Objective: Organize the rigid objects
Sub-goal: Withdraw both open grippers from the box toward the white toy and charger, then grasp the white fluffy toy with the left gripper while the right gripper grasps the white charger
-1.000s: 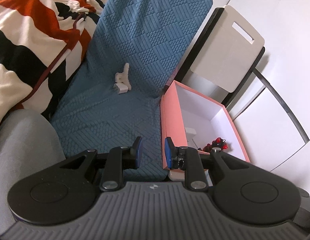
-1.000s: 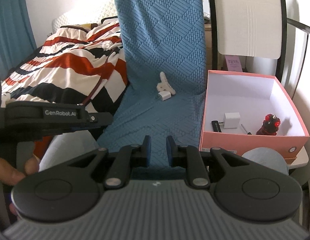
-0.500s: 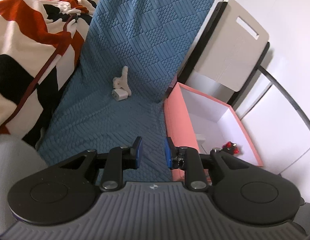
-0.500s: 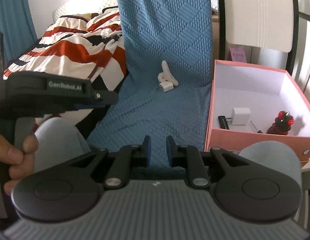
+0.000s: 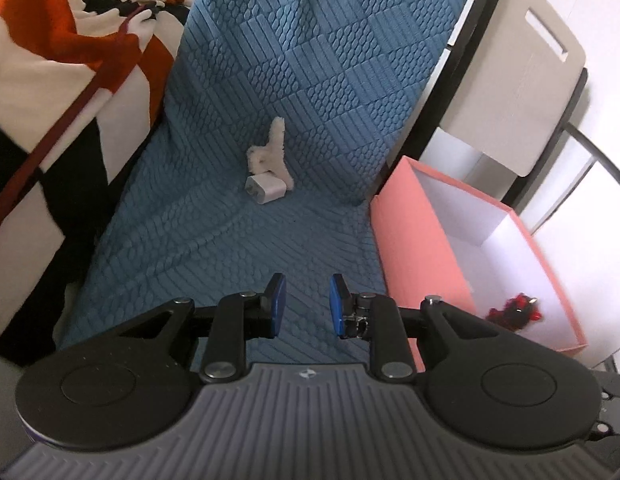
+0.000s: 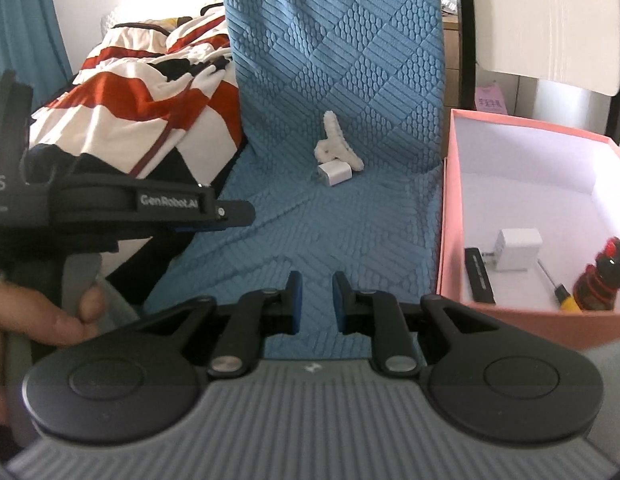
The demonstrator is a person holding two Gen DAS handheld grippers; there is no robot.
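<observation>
Lying on the blue cover (image 5: 294, 128), a white charger (image 5: 266, 189) and fuzzy clip (image 5: 270, 152) are seen touching. Both the left gripper (image 5: 306, 304) and right gripper (image 6: 315, 300) are held released, nothing grasped, beside the pink box (image 6: 453, 240).

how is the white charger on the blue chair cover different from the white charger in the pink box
The charger on the blue chair cover lies out on the seat, touching a white hair clip; the charger in the pink box sits inside the pink box, beside a black stick. Both are small white cubes.
</observation>
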